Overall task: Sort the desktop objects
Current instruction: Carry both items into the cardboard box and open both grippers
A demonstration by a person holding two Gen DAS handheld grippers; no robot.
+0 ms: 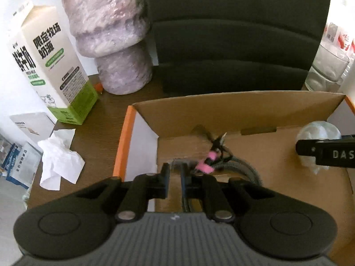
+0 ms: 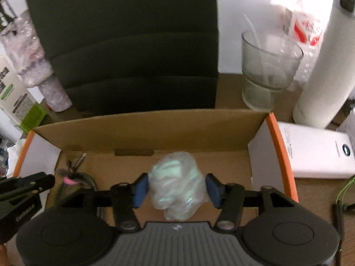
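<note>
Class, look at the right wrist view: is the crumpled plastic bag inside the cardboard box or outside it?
Inside. The crumpled plastic bag lies on the floor of the cardboard box, between the right gripper's spread fingers.

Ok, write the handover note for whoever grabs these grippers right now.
Left gripper: over the cardboard box, jaws narrow, nothing visibly held; coiled cable with pink tie lies in the box just ahead.
Right gripper: open, jaws either side of the crumpled plastic bag in the box; contact unclear.
Done: cable and bag are in the box.
Left: crumpled white paper, milk carton, glass, power bank and white bottle sit outside on the desk.
</note>
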